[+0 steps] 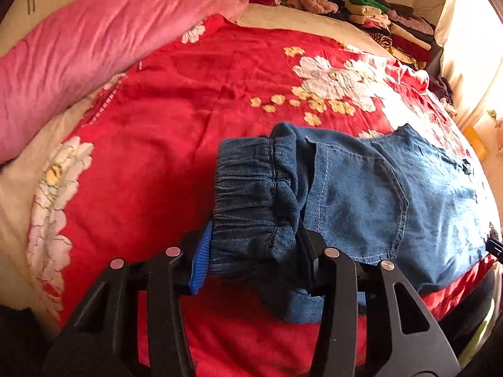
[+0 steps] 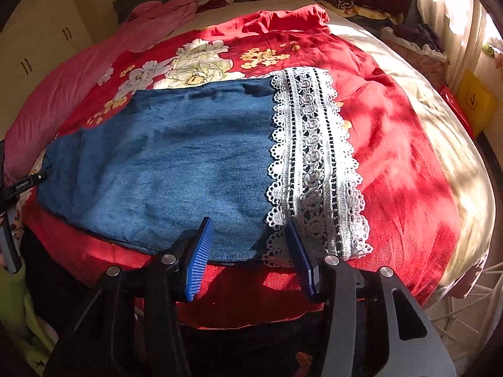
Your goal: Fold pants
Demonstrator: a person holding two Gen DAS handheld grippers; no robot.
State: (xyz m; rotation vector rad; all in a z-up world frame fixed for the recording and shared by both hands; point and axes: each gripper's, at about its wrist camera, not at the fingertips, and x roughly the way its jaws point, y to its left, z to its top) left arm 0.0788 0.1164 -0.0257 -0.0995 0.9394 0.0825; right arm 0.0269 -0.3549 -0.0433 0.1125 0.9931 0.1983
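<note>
Blue denim pants (image 2: 163, 163) with an elastic waistband (image 1: 251, 207) and white lace hem (image 2: 314, 163) lie folded flat on the red floral bedspread (image 1: 176, 100).

A bedroom: floral bedspread (image 1: 176, 100), stacked clothes (image 1: 386, 22).

Strong daylight enters from the right in both views; the curtain (image 1: 465, 31) there is blown out to near white in the left wrist view; in the right wrist view dappled sun patches and soft shadows fall across the red bedspread (image 2: 393, 144), and the lace hem (image 2: 314, 163) glares pale; the pants (image 2: 163, 163) lie in milder light; the lower corners are dim; fisheye bulge curves the bed and blackens the frame corners; the right edges smear slightly; the centres are sharp.
</note>
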